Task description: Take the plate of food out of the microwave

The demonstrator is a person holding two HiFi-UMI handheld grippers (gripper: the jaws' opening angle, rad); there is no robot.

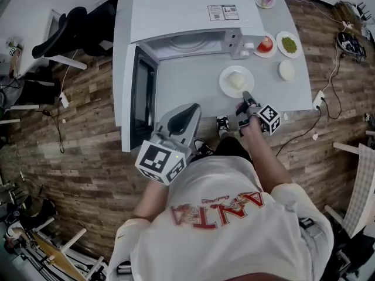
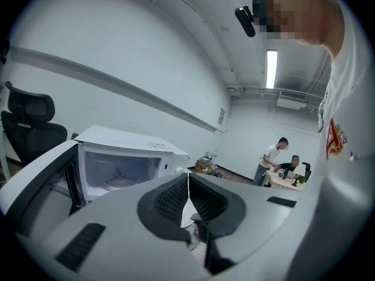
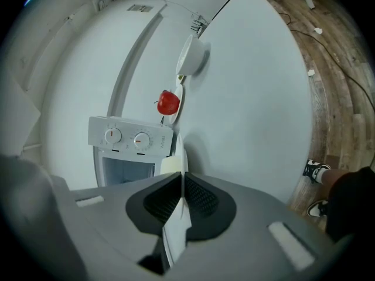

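White round plate of pale food (image 1: pixel 225 87) looks set on the grey counter (image 1: pixel 187 89), my right tool (image 1: pixel 245 97) clamped on its rim, unreleased.

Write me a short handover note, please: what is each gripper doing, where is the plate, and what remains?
Left gripper: shut, empty, near the open door.
Right gripper: shut on the plate at its near rim.
Plate with pale food: out of the microwave, at the table in front of it; cannot tell whether it rests there.
To do: settle the plate, release.
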